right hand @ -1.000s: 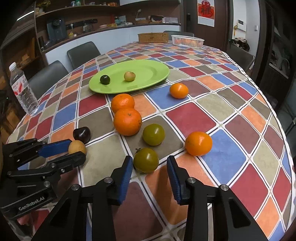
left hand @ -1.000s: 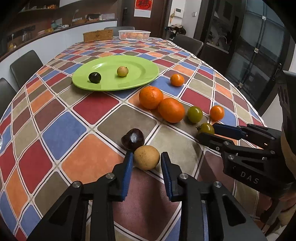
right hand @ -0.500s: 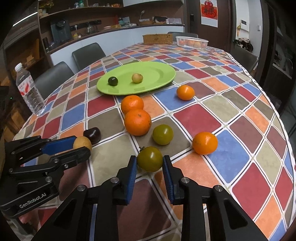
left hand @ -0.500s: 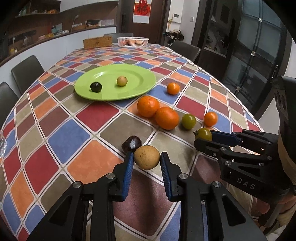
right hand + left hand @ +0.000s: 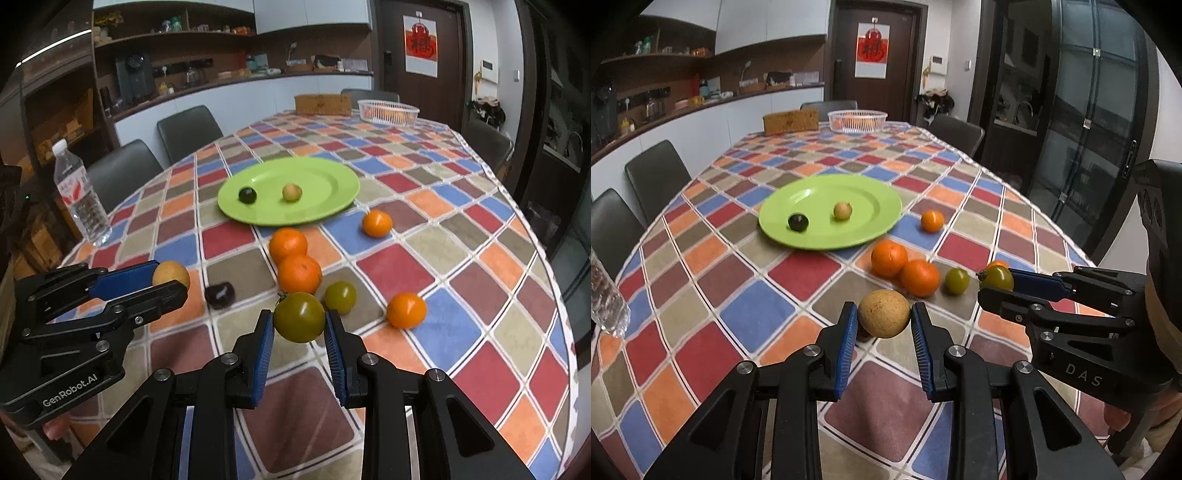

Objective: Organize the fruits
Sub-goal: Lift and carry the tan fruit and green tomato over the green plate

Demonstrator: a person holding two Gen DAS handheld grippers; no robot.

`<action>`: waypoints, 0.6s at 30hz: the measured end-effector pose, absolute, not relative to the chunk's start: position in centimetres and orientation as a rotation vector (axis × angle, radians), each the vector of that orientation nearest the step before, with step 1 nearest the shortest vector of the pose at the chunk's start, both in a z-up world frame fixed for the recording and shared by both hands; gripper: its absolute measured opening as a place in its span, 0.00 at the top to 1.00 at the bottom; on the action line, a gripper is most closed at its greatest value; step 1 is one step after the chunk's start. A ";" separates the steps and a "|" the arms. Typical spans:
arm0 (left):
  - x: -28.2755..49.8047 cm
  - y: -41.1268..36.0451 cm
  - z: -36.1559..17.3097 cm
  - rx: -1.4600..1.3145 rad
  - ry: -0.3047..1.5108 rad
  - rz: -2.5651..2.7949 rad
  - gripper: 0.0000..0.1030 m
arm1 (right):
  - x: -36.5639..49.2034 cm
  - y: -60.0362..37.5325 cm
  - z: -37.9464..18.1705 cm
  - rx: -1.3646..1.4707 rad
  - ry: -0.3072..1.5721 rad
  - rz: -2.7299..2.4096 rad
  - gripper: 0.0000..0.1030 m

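Observation:
My left gripper (image 5: 884, 320) is shut on a tan round fruit (image 5: 884, 313) and holds it above the table; it also shows in the right wrist view (image 5: 171, 276). My right gripper (image 5: 299, 325) is shut on a green tomato (image 5: 299, 321), lifted off the cloth; it also shows in the left wrist view (image 5: 996, 278). A green plate (image 5: 864, 225) beyond holds a dark fruit (image 5: 798, 222) and a small yellow fruit (image 5: 843, 211). Two big oranges (image 5: 299, 273), a green tomato (image 5: 340, 297), two small oranges (image 5: 406, 310) and a dark plum (image 5: 220, 294) lie on the cloth.
A water bottle (image 5: 82, 195) stands at the table's left edge. A white basket (image 5: 388, 110) and a wicker box (image 5: 323, 104) sit at the far end. Chairs line the left side and far end. The table's right edge curves close by.
Both grippers have closed on their fruits and lifted them off the tablecloth. The view has tipped up, showing more of the room.

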State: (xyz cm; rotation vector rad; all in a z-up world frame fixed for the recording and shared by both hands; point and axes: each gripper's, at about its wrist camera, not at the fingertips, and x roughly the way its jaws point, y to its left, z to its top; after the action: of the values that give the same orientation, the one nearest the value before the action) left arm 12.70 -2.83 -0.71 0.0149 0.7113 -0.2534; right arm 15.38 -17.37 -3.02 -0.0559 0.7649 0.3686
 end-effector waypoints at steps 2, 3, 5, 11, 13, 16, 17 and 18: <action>12.7 -2.7 -0.1 0.021 0.694 -0.251 0.71 | 15.3 -17.2 -2.2 -0.059 0.741 0.370 0.72; 12.7 -2.7 0.1 0.022 0.687 -0.251 0.71 | 15.3 -17.2 -2.0 -0.059 0.733 0.369 0.72; 13.0 -2.5 0.7 0.020 0.671 -0.252 0.71 | 15.5 -17.1 -1.3 -0.056 0.714 0.370 0.72; 14.7 -2.0 2.0 0.017 0.634 -0.235 0.71 | 16.9 -16.5 0.6 -0.052 0.655 0.369 0.72; 15.3 -1.8 2.3 0.022 0.625 -0.231 0.71 | 17.7 -16.3 1.1 -0.048 0.643 0.369 0.72; 16.3 -1.6 2.8 0.028 0.614 -0.230 0.71 | 18.4 -16.0 1.7 -0.044 0.631 0.374 0.72; 16.6 -1.5 2.9 0.028 0.611 -0.229 0.71 | 18.9 -15.8 1.9 -0.047 0.625 0.374 0.72; 16.9 -1.5 3.1 0.030 0.606 -0.230 0.71 | 19.1 -15.7 2.0 -0.049 0.622 0.374 0.72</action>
State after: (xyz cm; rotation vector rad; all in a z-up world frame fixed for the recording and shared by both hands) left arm 16.89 -1.51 3.10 0.0297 0.6064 -0.2299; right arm 19.07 -15.71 1.97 -0.0487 0.6223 0.3736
